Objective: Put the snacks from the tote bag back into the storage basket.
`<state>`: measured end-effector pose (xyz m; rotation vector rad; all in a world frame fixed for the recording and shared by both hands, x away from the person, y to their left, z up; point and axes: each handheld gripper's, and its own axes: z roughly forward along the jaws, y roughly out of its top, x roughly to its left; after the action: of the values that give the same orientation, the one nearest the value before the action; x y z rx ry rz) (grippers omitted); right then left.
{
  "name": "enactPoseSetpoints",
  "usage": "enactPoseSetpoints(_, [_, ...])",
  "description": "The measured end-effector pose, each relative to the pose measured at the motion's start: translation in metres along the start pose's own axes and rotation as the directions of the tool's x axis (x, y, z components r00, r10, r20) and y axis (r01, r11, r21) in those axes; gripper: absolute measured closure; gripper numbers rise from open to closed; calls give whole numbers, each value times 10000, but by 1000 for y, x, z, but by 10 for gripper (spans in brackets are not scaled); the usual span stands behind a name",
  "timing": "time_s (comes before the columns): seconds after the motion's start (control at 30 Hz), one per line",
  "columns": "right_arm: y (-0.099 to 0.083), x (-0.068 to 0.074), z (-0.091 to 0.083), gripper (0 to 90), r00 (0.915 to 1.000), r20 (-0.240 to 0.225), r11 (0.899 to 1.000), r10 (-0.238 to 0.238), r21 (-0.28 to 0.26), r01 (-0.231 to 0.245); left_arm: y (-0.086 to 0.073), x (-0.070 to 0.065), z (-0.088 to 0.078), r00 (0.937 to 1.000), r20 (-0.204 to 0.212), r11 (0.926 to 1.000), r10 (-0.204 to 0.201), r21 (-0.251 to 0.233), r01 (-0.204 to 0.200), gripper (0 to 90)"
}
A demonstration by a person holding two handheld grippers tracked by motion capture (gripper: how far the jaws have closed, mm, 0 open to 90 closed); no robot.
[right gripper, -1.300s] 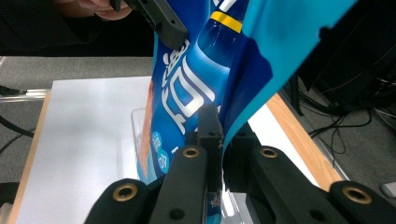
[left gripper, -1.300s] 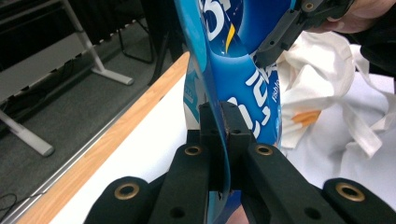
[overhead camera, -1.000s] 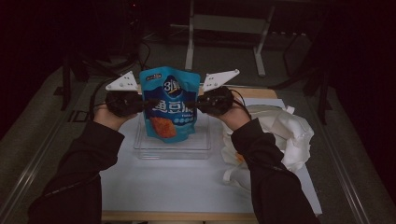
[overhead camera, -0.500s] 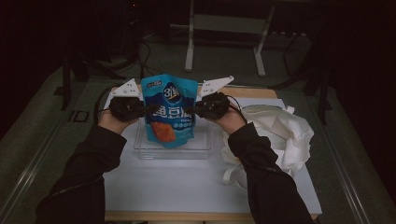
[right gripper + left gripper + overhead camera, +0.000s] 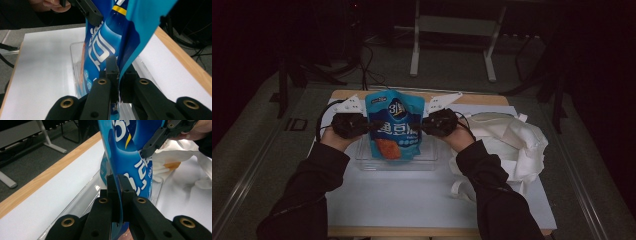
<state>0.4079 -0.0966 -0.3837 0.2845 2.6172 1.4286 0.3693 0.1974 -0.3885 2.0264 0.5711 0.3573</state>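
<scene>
A blue snack bag (image 5: 394,125) with white lettering hangs upright between both hands, its lower end down inside a clear plastic tray (image 5: 367,159). My left gripper (image 5: 368,126) is shut on the bag's left edge, and in the left gripper view its jaws pinch the blue film (image 5: 118,182). From the other side my right gripper (image 5: 417,127) is shut on the right edge; the right gripper view has the film (image 5: 117,66) clamped between its jaws. The bag (image 5: 130,150) is also in the left gripper view, with the right gripper (image 5: 147,151) beyond it.
A white cloth bag (image 5: 512,142) lies crumpled at the right of the white tabletop (image 5: 412,195). The table's wooden far edge (image 5: 472,99) runs behind the tray. A metal stand (image 5: 452,30) and cables are on the floor beyond.
Both hands have come down with the bag held between them, so its lower end now sits deeper in the clear tray.
</scene>
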Motion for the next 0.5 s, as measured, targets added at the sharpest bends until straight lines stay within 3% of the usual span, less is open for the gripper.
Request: enactPoseSetpoints(0.5, [-16, 8, 11, 878, 9998, -158, 9992, -77, 380, 83, -22, -3, 7, 9995, 206, 9997, -242, 27, 242, 900])
